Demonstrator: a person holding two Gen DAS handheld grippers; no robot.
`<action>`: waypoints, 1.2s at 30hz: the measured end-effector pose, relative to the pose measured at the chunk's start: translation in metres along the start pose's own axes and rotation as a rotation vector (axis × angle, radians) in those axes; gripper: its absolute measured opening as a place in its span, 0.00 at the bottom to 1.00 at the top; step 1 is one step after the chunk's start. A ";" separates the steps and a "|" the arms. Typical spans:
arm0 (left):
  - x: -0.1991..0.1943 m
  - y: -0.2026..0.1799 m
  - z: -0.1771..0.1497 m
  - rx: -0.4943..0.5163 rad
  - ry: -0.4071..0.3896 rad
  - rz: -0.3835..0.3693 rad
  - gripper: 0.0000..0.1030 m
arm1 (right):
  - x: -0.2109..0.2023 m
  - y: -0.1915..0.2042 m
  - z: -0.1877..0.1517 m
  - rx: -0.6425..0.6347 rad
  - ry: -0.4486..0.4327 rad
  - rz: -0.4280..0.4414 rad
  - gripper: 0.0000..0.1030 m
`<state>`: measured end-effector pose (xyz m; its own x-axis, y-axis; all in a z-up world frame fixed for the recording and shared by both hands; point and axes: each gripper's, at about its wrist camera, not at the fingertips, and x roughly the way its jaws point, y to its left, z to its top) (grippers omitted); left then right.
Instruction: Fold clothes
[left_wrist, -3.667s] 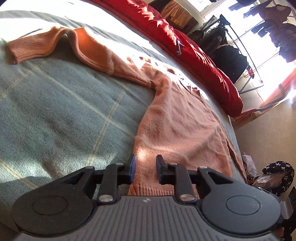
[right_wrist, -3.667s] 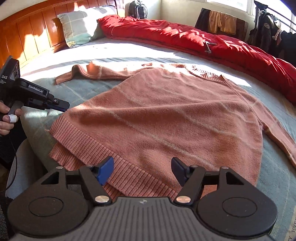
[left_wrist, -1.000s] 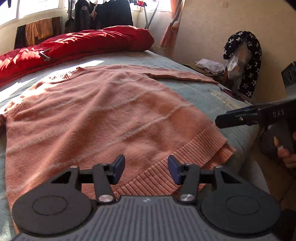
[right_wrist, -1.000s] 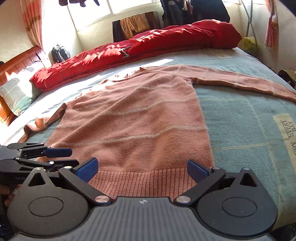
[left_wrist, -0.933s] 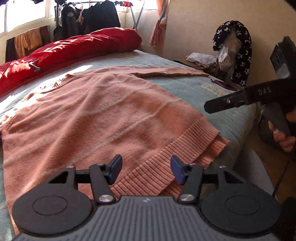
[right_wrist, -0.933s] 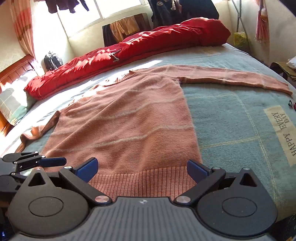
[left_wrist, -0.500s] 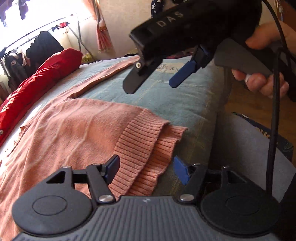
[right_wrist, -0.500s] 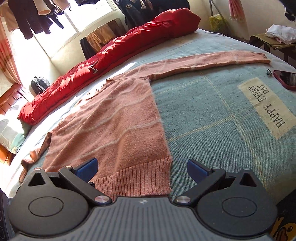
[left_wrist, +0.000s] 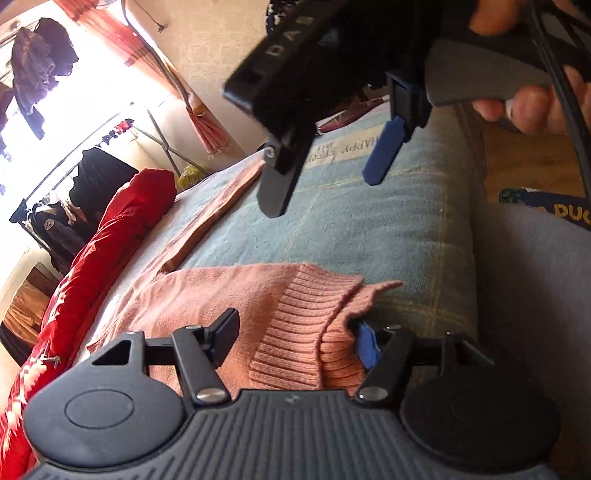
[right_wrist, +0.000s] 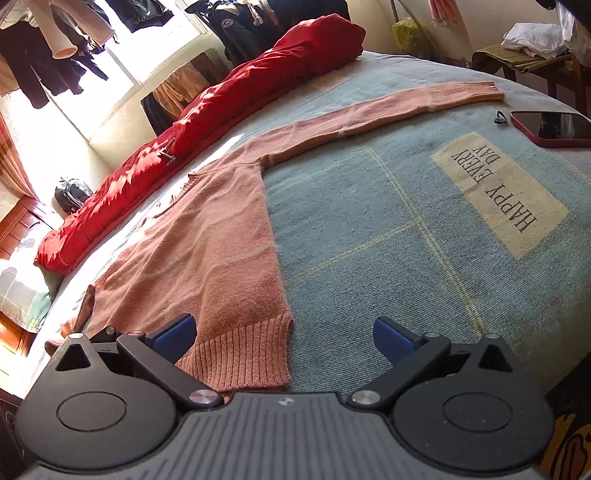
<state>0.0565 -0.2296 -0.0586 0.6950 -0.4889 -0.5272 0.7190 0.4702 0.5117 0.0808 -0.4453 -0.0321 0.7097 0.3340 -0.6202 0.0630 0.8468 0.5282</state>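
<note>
Left wrist view: the left tongs (left_wrist: 295, 338) straddle the ribbed hem corner of a salmon-pink knitted sweater (left_wrist: 236, 291) at the near edge of the bed; their jaws are closing, the blue right pad touching the hem fold, the dark left pad apart from the knit. Above and beyond, the right tongs (left_wrist: 321, 184) hang over the grey-blue checked bedspread (left_wrist: 369, 229), spread wide with nothing between them, gripped by a hand (left_wrist: 535, 103). White letters "DA" show on the black body of those tongs; whatever follows them is blurred.

Right wrist view: the sweater (right_wrist: 207, 243) lies flat on the bedspread (right_wrist: 369, 236), its hem near, one long sleeve (right_wrist: 369, 114) stretched far right. The right tongs (right_wrist: 284, 338) stand wide, the hem's right corner between their pads but untouched. A cream label (right_wrist: 495, 192) woven into the bedspread reads "HAPPY EVERY DAY", upside down from here. A red-cased phone (right_wrist: 554, 129) lies at the far right. A red quilted duvet (right_wrist: 207, 129) runs along the far side. Lower right in the left view, yellow letters "DUC" (left_wrist: 569, 212) show on dark fabric.
</note>
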 end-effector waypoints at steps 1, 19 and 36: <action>-0.002 0.008 0.000 -0.054 0.002 0.004 0.53 | 0.001 -0.001 0.000 0.007 -0.003 0.020 1.00; -0.035 0.083 -0.036 -0.543 -0.005 0.039 0.52 | 0.096 -0.004 -0.009 0.294 0.124 0.424 0.93; -0.077 0.103 -0.081 -0.587 0.070 0.203 0.59 | 0.030 0.012 0.006 0.029 0.003 0.199 0.08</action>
<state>0.0772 -0.0842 -0.0199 0.8018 -0.3075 -0.5124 0.4405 0.8836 0.1591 0.1068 -0.4274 -0.0409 0.7079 0.4947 -0.5041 -0.0576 0.7518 0.6569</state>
